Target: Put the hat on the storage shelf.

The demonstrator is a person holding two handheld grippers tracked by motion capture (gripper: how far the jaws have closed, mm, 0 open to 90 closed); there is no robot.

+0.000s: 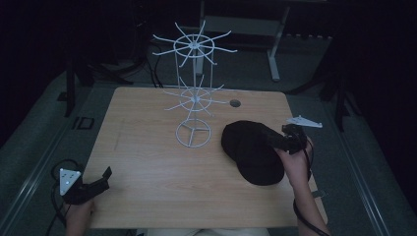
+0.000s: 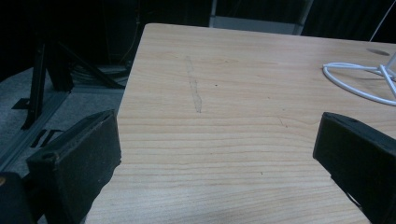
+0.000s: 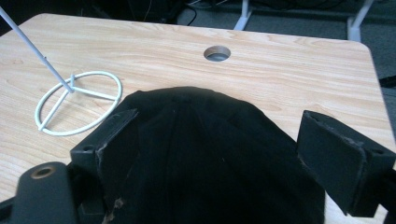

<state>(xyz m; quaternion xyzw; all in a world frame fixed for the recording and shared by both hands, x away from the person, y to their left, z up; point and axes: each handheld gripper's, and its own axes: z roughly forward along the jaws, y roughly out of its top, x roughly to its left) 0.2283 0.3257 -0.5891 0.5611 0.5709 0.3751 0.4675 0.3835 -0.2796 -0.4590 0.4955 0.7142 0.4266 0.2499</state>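
- My right gripper (image 3: 219, 154) hovered with jaws spread wide over the black fabric cap (image 1: 251, 151), centre-right on the wooden table (image 1: 147, 172); nothing grabbed yet.
- My left gripper (image 1: 101, 179) idled agape, lower left.
- White wire hook stand (image 1: 194, 88) stood bare — hanging, I guessed, remained.

Dim room, dark carpeted floor (image 1: 39, 132). Light wood table (image 1: 162, 182) — round cable hole (image 1: 235, 103) near far edge, faint scuff line (image 2: 194, 91) on left part. Behind table: pale metal desk frame (image 1: 275, 54), dark stand legs (image 1: 71, 83) at left.
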